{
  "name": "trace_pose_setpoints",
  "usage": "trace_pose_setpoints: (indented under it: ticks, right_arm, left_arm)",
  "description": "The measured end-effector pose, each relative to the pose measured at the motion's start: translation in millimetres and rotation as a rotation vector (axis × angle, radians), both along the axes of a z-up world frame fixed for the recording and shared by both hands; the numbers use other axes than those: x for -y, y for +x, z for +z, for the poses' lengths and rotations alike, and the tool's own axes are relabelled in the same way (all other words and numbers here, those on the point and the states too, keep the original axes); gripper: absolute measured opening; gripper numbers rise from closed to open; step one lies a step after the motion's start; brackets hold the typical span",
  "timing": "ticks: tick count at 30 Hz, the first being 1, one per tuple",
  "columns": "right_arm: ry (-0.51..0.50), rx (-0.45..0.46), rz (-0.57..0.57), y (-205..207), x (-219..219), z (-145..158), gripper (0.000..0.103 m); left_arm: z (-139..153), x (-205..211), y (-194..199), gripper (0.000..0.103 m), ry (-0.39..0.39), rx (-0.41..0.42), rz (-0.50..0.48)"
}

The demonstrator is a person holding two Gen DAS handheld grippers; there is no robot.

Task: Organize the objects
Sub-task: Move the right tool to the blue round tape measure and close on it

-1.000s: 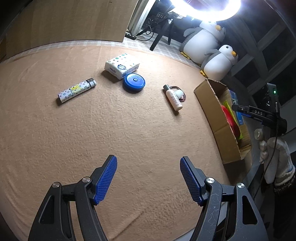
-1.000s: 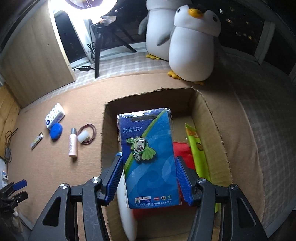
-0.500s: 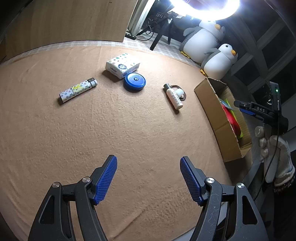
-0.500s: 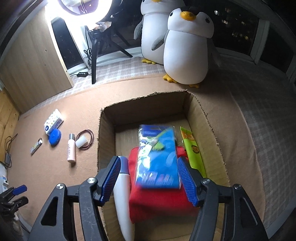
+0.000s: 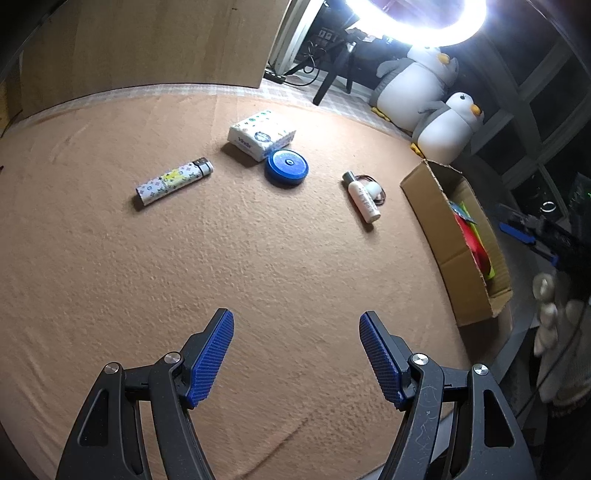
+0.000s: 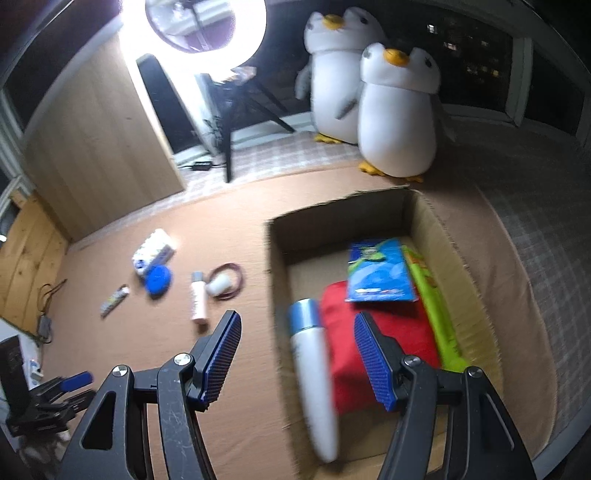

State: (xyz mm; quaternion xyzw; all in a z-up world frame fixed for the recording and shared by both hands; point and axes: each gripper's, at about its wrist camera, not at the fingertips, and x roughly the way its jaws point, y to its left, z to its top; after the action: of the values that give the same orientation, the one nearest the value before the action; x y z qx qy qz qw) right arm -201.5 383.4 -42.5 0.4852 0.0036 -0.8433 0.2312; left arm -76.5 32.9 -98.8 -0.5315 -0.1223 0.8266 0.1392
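My left gripper (image 5: 295,321) hangs open over the tan mat, nothing between its blue pads. On the mat beyond it lie a patterned lighter (image 5: 173,181), a tissue pack (image 5: 262,134), a blue round tin (image 5: 286,168) and a small white bottle (image 5: 361,197) beside a hair tie with a white cap (image 5: 373,188). My right gripper (image 6: 298,321) is open above the left wall of the cardboard box (image 6: 436,229) and holds nothing. The blue card pack (image 6: 380,271) lies in the box on a red item (image 6: 343,332), between a white tube (image 6: 314,369) and a green pack (image 6: 432,295).
Two plush penguins (image 6: 397,118) stand behind the box, with a ring light on a tripod (image 6: 205,26) further back. A wooden panel (image 5: 147,40) borders the mat's far side. A gloved hand (image 5: 554,325) shows at the right edge of the left wrist view.
My right gripper let go of the blue card pack, which dropped flat into the box. The gripper then drew back and to the left. The left gripper has stayed put.
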Motion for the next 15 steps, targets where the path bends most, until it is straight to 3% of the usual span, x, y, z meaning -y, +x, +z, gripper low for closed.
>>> trace_pose_setpoints:
  ticks: [7, 15]
  right_arm:
    - [-0.045, 0.007, 0.109, 34, 38, -1, 0.06]
    - [-0.061, 0.024, 0.216, 30, 92, -13, 0.06]
  left_arm:
    - [-3, 16, -5, 0.074, -0.009, 0.004, 0.04]
    - [-4, 36, 1, 0.074, -0.011, 0.009, 0.083]
